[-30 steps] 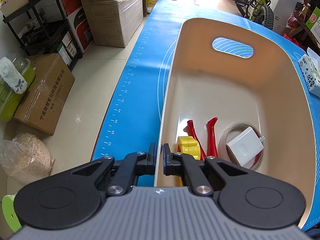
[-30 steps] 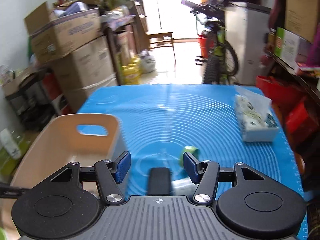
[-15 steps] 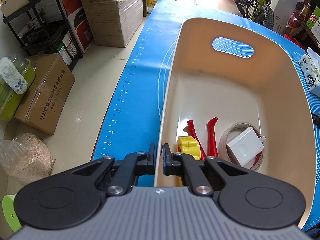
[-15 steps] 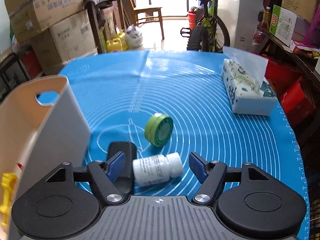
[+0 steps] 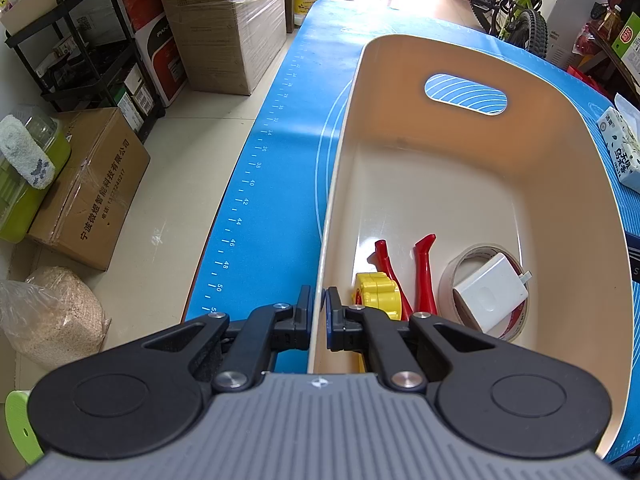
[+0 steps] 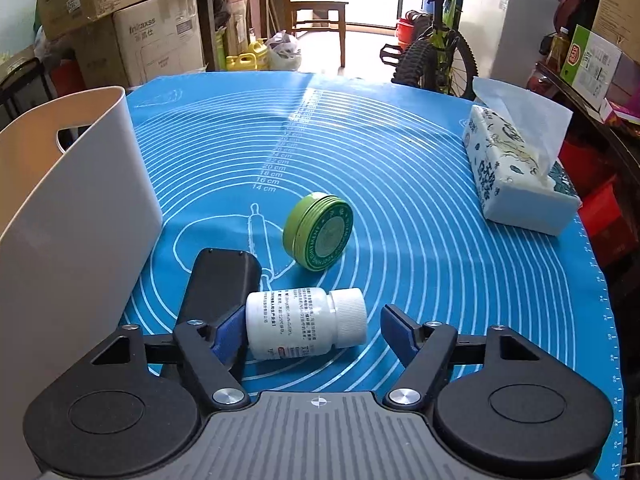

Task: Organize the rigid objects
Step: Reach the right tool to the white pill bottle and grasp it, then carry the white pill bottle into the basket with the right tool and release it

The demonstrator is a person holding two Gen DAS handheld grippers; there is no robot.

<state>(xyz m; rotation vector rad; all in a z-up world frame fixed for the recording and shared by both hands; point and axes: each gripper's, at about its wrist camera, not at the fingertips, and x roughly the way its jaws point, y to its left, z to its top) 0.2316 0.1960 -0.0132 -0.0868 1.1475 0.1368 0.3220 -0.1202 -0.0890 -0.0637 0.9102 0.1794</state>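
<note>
A cream bin (image 5: 460, 184) stands on the blue mat; my left gripper (image 5: 319, 314) is shut on its near left wall. Inside the bin lie a yellow tape measure (image 5: 378, 294), red-handled pliers (image 5: 424, 276) and a white charger (image 5: 490, 292) resting in a tape roll (image 5: 450, 284). In the right wrist view a white pill bottle (image 6: 296, 322) lies on its side between the closing jaws of my right gripper (image 6: 314, 326). The left pad is at the bottle's base; the right pad stands clear of the cap. A green round tin (image 6: 319, 236) and a black flat object (image 6: 222, 280) lie just beyond.
A tissue pack (image 6: 516, 176) sits at the mat's right edge. The bin's outer wall (image 6: 80, 220) rises close on the left of my right gripper. Cardboard boxes, a shelf, a bicycle and a chair surround the table.
My right gripper has dropped towards the mat and come up to the pill bottle, which now lies between its jaws. The left gripper and the bin have not moved.
</note>
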